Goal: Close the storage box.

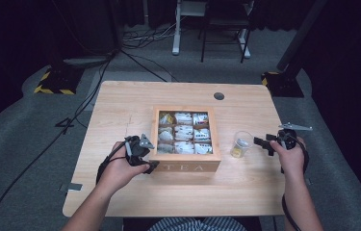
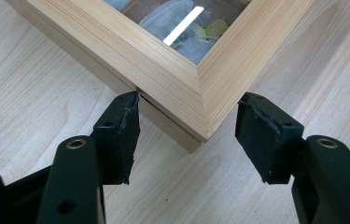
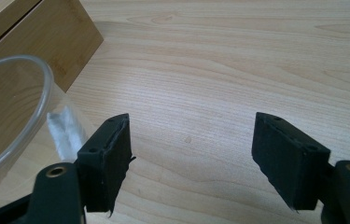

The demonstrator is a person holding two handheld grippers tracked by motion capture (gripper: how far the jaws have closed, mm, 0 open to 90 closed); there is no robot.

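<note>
The left gripper (image 2: 186,135) straddles the near left corner of a wooden tea box (image 2: 196,79), its fingers (image 2: 119,135) released, one black pad touching or all but touching the seam under the glazed lid, the other pad standing clear of the corner's far face. The box sits at the middle of the tabletop (image 1: 120,110), its front lettered TEA and its nine compartments full of pale tea sachets (image 1: 184,132) under the window. Well to the right, the right gripper (image 3: 189,158) hovers with fingers (image 3: 107,158) released over bare wood, grasping nothing, just beside a clear plastic cup (image 1: 240,143) that stands near the box's right side with something yellowish in its bottom.

The risk lies at that corner. A mitred corner gives the pads two slanted faces, and a squeeze there could push the box away or twist it across the tabletop. If the pad slips off the narrow lid seam, the lid may stay shut or drop back. A sliding box could also knock the light cup, which the right gripper, nearest to it, is not steadying.
</note>
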